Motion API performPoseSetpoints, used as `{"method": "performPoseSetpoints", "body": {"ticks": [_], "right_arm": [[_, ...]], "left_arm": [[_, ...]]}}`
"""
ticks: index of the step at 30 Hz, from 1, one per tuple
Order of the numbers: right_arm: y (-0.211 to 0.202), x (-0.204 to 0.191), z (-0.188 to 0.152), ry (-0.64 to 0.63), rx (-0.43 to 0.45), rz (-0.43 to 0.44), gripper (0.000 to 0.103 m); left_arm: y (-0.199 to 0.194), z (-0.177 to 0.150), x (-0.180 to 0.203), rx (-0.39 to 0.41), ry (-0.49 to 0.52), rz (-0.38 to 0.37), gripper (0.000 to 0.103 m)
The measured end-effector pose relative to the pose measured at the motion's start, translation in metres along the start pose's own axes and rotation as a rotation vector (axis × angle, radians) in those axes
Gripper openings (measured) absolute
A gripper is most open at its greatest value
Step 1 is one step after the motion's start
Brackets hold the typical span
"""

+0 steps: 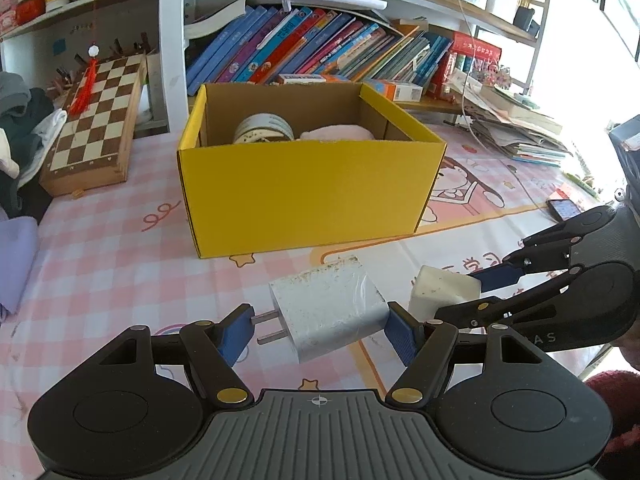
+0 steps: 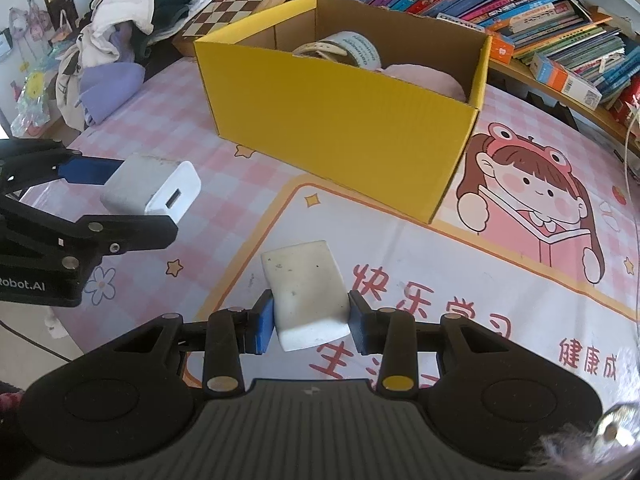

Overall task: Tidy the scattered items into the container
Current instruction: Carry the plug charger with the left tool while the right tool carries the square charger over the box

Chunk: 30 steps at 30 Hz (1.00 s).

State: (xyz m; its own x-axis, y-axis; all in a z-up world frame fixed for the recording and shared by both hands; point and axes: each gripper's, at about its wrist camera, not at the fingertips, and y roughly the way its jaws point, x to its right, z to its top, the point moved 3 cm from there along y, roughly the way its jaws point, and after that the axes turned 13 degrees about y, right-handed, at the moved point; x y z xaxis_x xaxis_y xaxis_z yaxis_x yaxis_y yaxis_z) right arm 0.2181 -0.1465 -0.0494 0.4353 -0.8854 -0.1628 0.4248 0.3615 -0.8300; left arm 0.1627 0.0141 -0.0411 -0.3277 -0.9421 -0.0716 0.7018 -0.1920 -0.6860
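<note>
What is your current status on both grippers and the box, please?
Left gripper shut on white charger. Right gripper shut on white eraser. Yellow box ahead, open, already holding a tape roll. Path looks clear.

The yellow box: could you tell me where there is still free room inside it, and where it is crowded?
Inside the yellow box, the tape roll and pink cloth crowd the back and right. The left portion, beside the divider flap, looks free. The left claw holds the charger; the right claw holds the white block.
</note>
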Motion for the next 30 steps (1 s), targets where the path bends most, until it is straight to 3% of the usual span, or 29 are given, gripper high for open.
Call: {"method": "performPoseSetpoints", "body": {"ticks": [7, 18, 30], "right_arm": [[-0.022, 0.010, 0.013, 0.025, 0.049, 0.011, 0.035], [-0.060, 0.019, 0.073, -0.022, 0.196, 0.025, 0.035], [-0.053, 0.031, 0.133, -0.070, 0.263, 0.031, 0.035]], "left_arm": [[-0.012, 0.021, -0.001, 0.055, 0.035, -0.004, 0.071], [-0.023, 0.079, -0.010, 0.175, 0.096, 0.011, 0.071], [0.002, 0.125, -0.043, 0.211, 0.093, 0.095, 0.071]]}}
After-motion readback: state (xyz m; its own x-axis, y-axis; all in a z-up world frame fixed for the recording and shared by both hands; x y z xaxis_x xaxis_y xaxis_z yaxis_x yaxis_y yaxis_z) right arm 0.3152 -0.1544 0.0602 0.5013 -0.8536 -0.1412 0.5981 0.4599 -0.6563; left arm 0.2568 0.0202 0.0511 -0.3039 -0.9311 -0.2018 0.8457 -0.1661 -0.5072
